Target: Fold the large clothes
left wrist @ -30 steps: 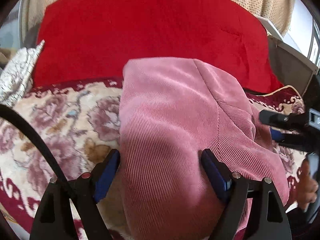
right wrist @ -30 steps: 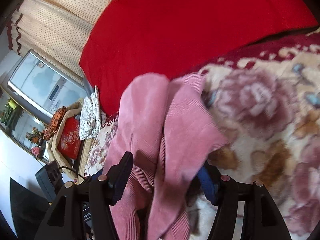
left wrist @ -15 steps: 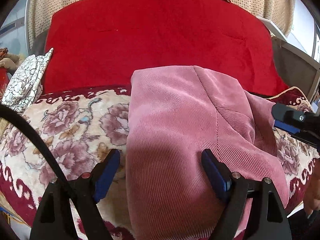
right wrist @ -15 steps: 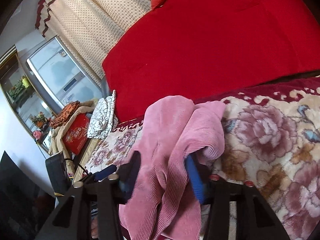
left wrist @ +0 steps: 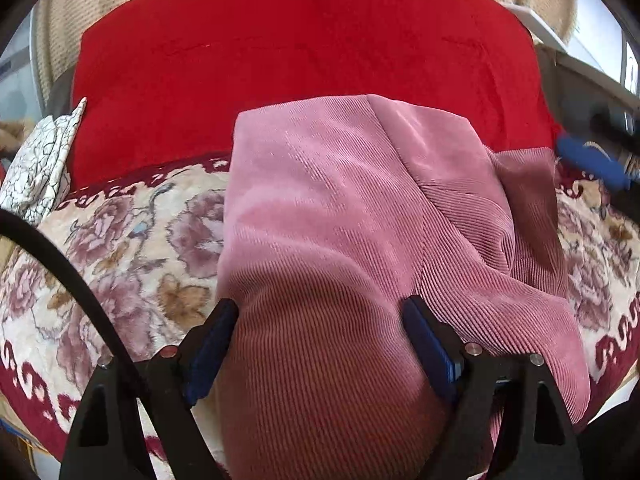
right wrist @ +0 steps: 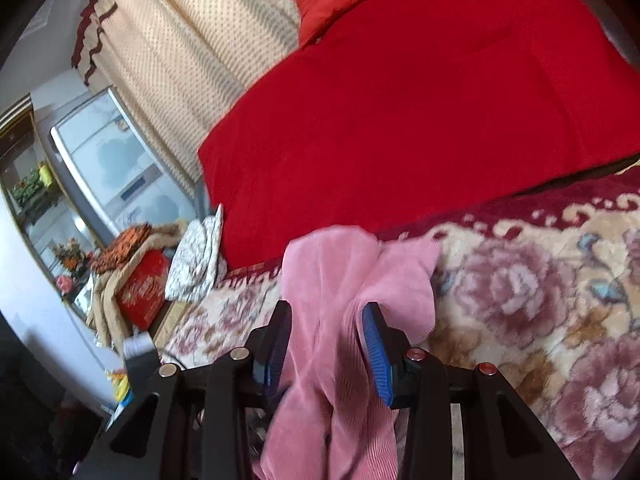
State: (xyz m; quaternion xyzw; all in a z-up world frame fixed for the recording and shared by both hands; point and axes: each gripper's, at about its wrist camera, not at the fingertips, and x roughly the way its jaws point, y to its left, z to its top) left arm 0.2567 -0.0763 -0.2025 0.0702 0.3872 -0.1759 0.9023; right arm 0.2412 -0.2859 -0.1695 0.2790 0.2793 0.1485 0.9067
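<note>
Both views bright w/ daylight. In left wrist view, light falls on upper part of pink corduroy garment [left wrist: 340,208], giving a pale sheen; its near part sits in dull reddish shade between the fingers. Red quilt [left wrist: 304,68] is strongly saturated, little texture visible. Heavy fisheye bending + black vignette at corners in both. Right wrist view is softer overall w/ motion smear, esp. the curtain [right wrist: 192,40] and left-edge clutter. Window glare at far right of left view; blue pad there [left wrist: 592,158] is blurred.
</note>
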